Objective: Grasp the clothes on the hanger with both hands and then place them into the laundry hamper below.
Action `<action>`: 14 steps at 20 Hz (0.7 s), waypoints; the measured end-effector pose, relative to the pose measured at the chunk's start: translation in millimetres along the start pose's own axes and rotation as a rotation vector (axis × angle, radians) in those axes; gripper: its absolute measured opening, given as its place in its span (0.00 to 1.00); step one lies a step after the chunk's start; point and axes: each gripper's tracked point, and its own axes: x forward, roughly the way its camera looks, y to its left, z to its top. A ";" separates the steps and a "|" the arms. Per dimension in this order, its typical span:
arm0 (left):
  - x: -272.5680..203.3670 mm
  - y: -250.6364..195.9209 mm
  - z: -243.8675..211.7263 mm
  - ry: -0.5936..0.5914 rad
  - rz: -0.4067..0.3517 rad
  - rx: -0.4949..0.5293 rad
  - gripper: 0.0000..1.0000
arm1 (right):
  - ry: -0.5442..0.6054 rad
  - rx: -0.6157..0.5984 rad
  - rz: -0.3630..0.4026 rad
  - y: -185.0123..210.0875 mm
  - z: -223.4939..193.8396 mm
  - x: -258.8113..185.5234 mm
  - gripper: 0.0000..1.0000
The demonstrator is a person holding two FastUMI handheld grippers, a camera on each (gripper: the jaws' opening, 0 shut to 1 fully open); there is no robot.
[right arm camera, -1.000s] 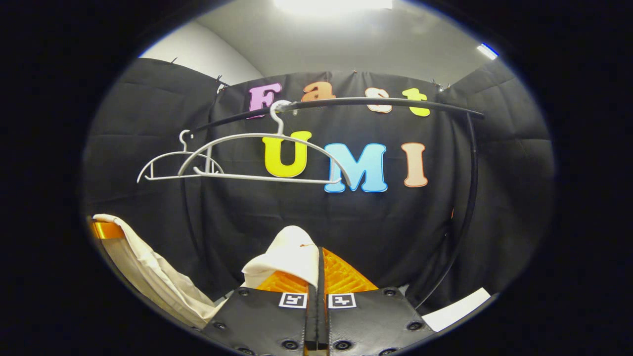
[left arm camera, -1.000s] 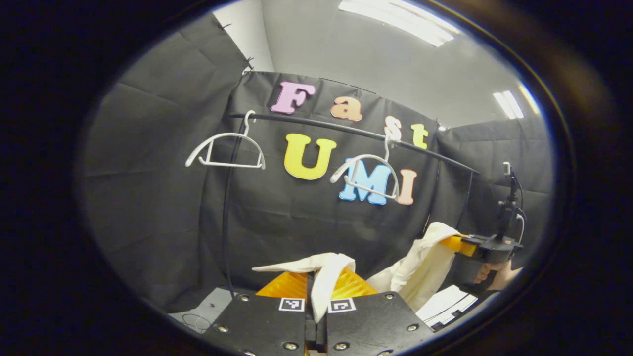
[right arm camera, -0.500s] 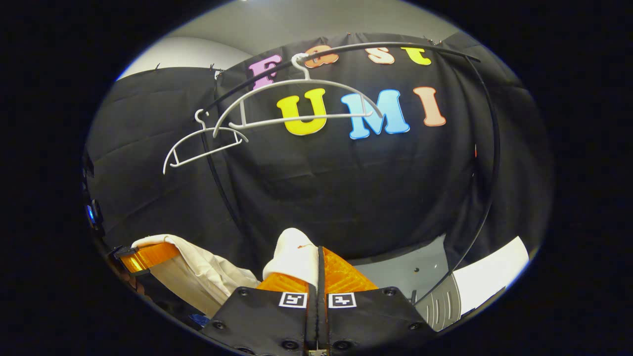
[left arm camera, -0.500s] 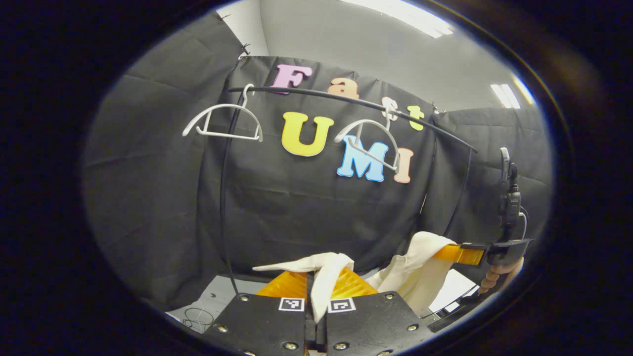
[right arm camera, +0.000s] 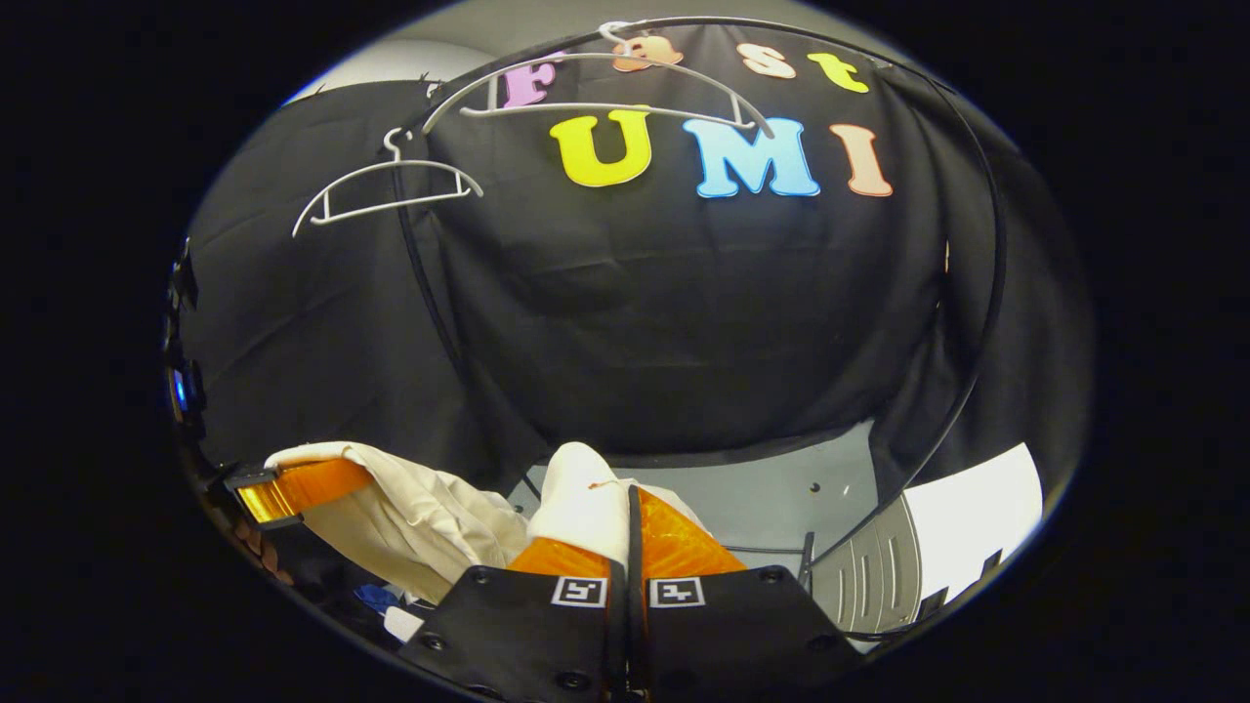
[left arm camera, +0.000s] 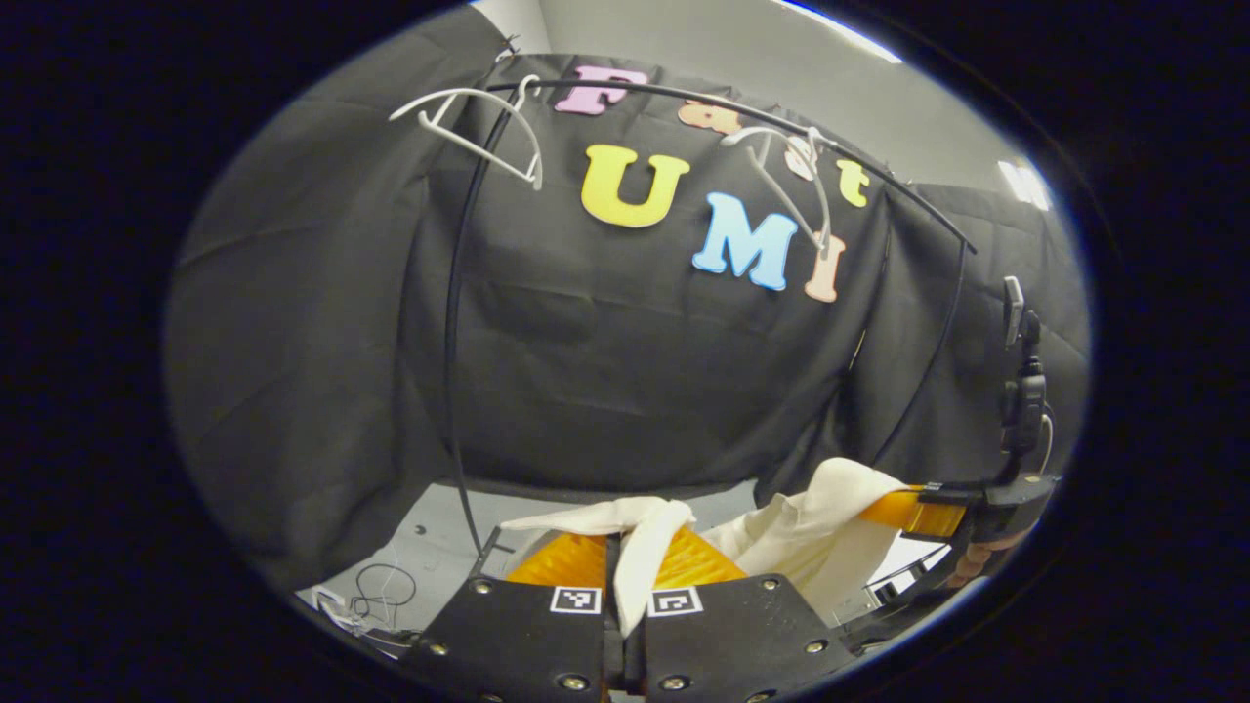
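Left gripper point(left arm camera: 622, 566): pinching the cream cloth garment point(left arm camera: 781, 532).
Right gripper point(right arm camera: 630, 542): pinching its other end.
Garment: stretched sideways between both.
White ribbed hamper point(right arm camera: 874, 581): probably, low beside right gripper.

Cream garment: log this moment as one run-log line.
cream garment: off hangers, slung between grippers | left hand-held gripper: shut on it | right hand-held gripper: shut on it | two hangers: bare on rail | hamper: low right
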 end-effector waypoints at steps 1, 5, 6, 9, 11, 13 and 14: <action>5.4 3.8 -10.1 0.024 0.003 0.014 0.02 | 0.013 -0.015 -0.010 -1.3 -7.6 4.0 0.02; 25.8 15.1 -44.4 0.109 0.009 0.048 0.02 | 0.055 0.012 -0.061 -9.8 -30.8 15.5 0.02; 32.2 18.3 -50.8 0.128 0.008 0.045 0.02 | 0.065 0.012 -0.074 -12.0 -36.7 24.1 0.03; 57.9 24.8 -73.9 0.184 0.017 0.032 0.02 | 0.127 0.021 -0.110 -20.8 -55.0 39.5 0.04; 69.3 33.4 -85.5 0.221 0.037 0.024 0.02 | 0.161 0.034 -0.120 -20.1 -63.5 46.0 0.04; 75.4 40.8 -91.2 0.253 0.053 0.017 0.02 | 0.199 0.049 -0.119 -17.4 -74.4 51.1 0.06; 75.8 42.2 -92.6 0.263 0.060 0.022 0.02 | 0.217 0.059 -0.118 -14.9 -79.3 52.2 0.06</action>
